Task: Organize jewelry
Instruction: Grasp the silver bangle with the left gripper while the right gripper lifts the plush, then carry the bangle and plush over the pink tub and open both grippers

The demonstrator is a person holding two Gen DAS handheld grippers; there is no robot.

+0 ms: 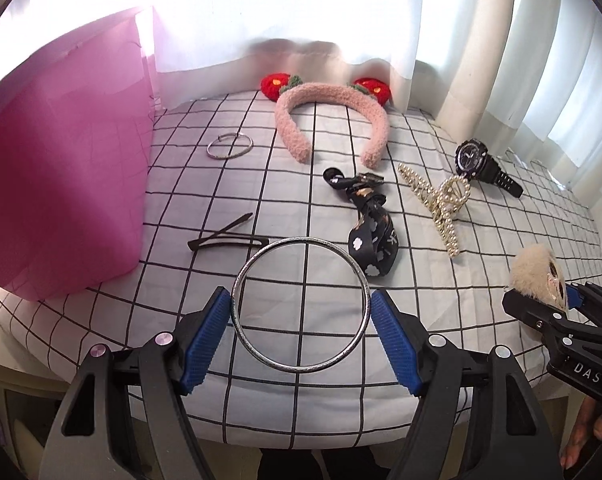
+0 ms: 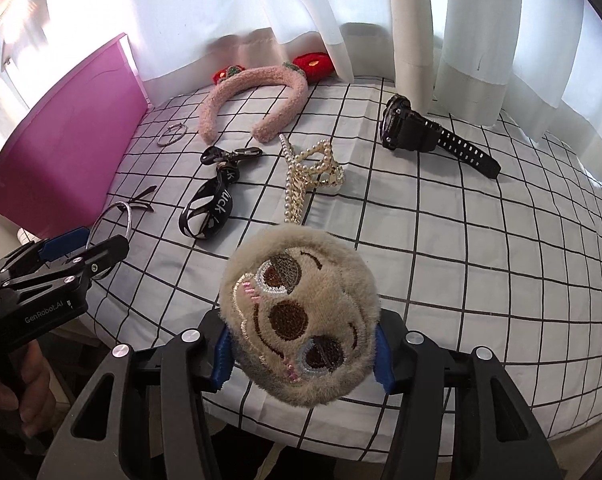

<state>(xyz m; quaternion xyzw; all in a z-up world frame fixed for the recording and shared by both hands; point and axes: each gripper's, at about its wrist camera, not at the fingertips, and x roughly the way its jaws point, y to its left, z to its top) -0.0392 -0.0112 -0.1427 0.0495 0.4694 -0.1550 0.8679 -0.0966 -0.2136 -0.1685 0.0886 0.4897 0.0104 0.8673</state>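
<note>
Daylight floods in from behind the white curtain, which blows out to near pure white along the top of both views. The pink box glows where backlight passes its upper edge, with a washed-out flare at its corner. The checked cloth is evenly lit; shadows beneath the headband and watch are soft and short. Strong fisheye bending curves the grid lines outward, and dark vignette rings the corners. The plush close to the right lens looks slightly soft; the far curtain hem is smeared
</note>
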